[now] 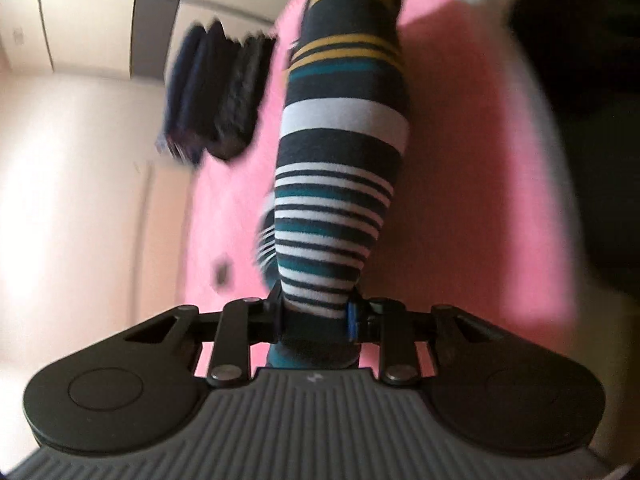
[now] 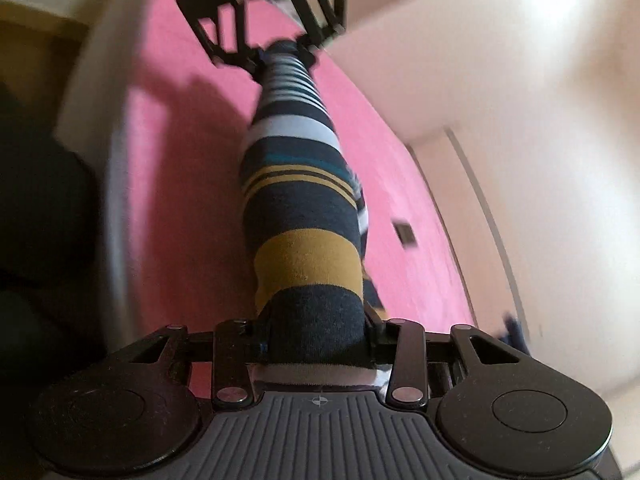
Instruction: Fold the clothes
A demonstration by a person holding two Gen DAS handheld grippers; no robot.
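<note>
- The striped sock (image 1: 340, 152) is pulled out long between my two grippers, up over the pink mat (image 1: 460, 160).
- It has dark blue, white, teal and mustard yellow stripes.
- My left gripper (image 1: 316, 320) is clamped on the end with the thin white and teal stripes.
- My right gripper (image 2: 316, 340) is clamped on the other end, the one with the dark blue band next to the wide yellow band.
- A strip of white sock edge pokes out behind my right jaws.
- From the right wrist camera I can see my left gripper far away at the top, biting the thin-striped end of the sock.
- From the left wrist camera, the far end of the sock goes off the top of the picture, so I cannot see my right gripper there.
- The sock has a dark shadow on the mat beside it.
- A pile of dark folded clothes (image 1: 216, 92) sits at the left edge of the mat, well apart from the sock.
- A small dark thing (image 2: 405, 234) lies on the mat near that same edge. It is too blurry for me to tell what it is.
- Past the mat is a pale floor (image 1: 72, 168).
- Everything looks a bit blurry.
</note>
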